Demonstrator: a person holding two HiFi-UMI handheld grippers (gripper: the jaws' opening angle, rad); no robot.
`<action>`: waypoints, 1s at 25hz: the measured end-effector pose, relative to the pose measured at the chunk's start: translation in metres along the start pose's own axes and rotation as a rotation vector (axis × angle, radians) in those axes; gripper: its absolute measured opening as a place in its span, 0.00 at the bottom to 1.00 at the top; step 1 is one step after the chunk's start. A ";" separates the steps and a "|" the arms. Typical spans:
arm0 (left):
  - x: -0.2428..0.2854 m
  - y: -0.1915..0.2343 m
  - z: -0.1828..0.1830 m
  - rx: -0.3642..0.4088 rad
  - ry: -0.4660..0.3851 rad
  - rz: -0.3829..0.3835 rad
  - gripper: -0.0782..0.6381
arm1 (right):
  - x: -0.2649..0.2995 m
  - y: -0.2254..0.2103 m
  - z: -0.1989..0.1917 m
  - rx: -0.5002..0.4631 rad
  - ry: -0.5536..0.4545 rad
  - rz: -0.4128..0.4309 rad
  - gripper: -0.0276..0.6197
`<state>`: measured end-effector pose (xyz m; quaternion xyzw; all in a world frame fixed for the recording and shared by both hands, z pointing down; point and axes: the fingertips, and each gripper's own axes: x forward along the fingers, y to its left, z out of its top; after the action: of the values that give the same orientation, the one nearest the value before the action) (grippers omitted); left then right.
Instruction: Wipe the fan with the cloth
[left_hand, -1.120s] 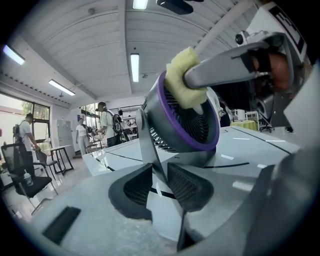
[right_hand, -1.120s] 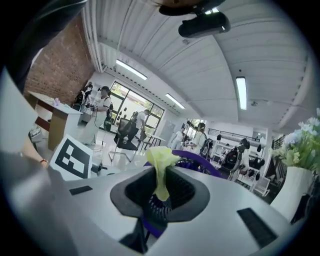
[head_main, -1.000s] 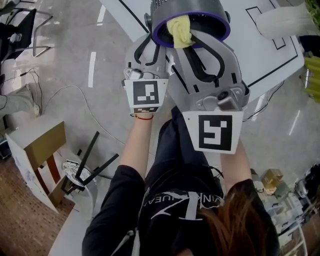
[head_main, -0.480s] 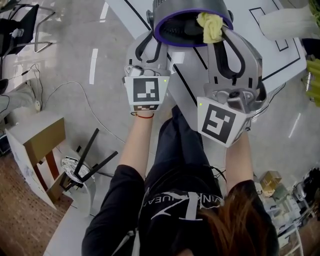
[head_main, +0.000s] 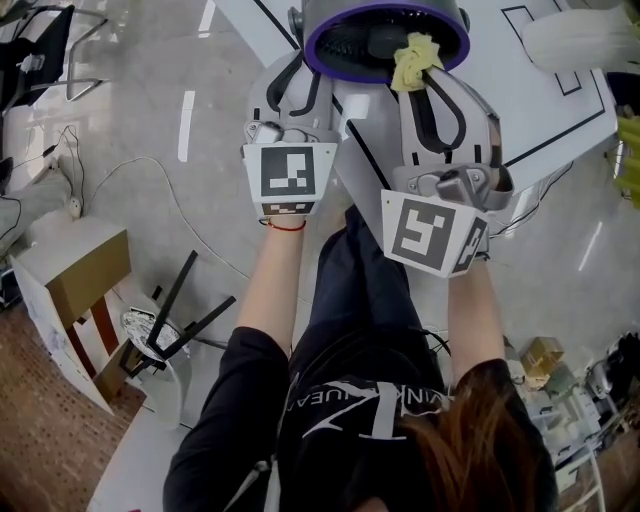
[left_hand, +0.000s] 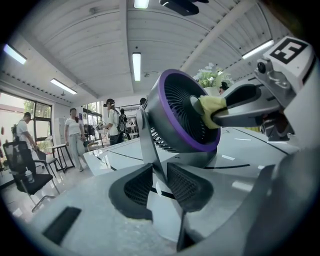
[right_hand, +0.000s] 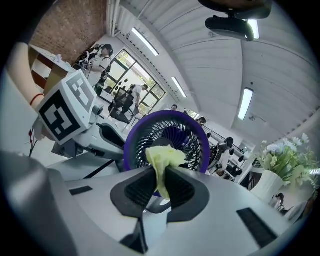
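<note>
Right gripper view: crumpled yellow cloth (right_hand: 162, 159) against round, purple-rimmed fan (right_hand: 188, 140).

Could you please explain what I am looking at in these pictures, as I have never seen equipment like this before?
There is no robot here. A person holds a tool in each hand: a hand-held gripper with two jaws and a marker cube. The head view comes from a camera on the person's head, looking down. The two gripper views come from cameras that ride on each tool and look along its jaws. On the white table stands a fan with a purple rim. The left hand-held gripper is closed on the fan's grey stand, which steadies it. The right hand-held gripper pinches a yellow cloth and holds it at the front of the fan.
</note>
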<state>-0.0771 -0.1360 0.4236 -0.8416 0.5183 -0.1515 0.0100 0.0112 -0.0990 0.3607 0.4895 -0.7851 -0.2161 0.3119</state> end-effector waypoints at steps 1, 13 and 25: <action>0.000 -0.001 -0.001 -0.003 0.003 -0.003 0.24 | 0.001 0.003 -0.001 0.018 0.002 0.016 0.13; 0.001 -0.001 -0.002 -0.026 0.013 -0.029 0.24 | 0.012 0.039 0.011 0.201 -0.022 0.179 0.13; 0.003 -0.002 -0.004 -0.046 0.036 -0.037 0.23 | 0.019 0.045 0.052 0.255 -0.119 0.267 0.13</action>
<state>-0.0754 -0.1370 0.4281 -0.8482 0.5061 -0.1549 -0.0216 -0.0603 -0.0949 0.3577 0.4028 -0.8812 -0.1002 0.2261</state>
